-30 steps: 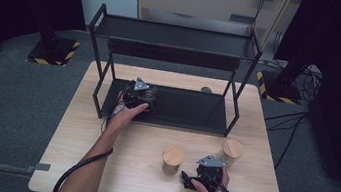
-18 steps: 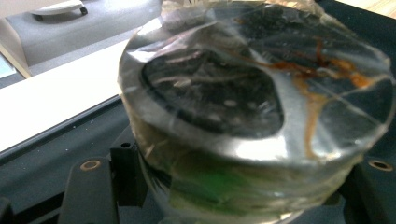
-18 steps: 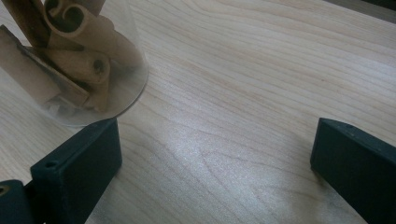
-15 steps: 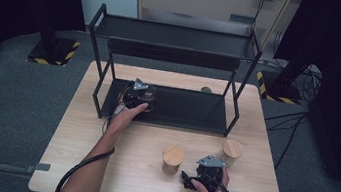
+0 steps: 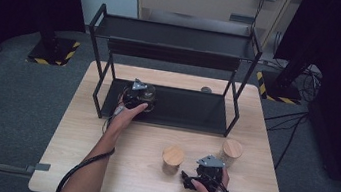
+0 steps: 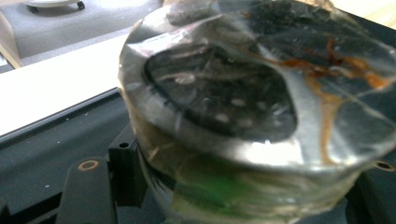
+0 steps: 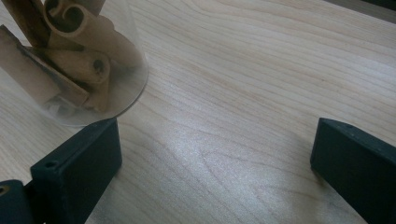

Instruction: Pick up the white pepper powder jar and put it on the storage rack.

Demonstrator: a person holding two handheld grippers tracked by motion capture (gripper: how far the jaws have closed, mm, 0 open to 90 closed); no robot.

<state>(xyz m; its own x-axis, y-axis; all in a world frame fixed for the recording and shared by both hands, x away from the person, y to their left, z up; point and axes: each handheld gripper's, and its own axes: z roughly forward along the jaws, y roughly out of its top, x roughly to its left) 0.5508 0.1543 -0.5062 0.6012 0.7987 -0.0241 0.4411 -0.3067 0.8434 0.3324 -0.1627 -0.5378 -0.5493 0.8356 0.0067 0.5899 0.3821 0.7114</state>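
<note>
On the lower shelf of the black rack (image 5: 180,120), my left gripper (image 5: 138,95) is shut on a glass jar with a silver lid (image 6: 219,98). In the left gripper view the jar leans over and greenish contents show low in the glass. My right gripper (image 5: 193,176) rests open on the table near the front edge, with bare wood between its jaws (image 7: 215,154). A glass jar of cinnamon sticks (image 7: 70,56) stands just beyond its left jaw, apart from it. Two wooden-lidded jars (image 5: 173,155) (image 5: 232,150) stand beside that gripper.
The rack has an upper shelf (image 5: 176,37) over the lower one, with posts at its corners. A small dark round thing (image 5: 205,89) lies on the table (image 5: 98,166) behind the rack. A cable trails along the left forearm.
</note>
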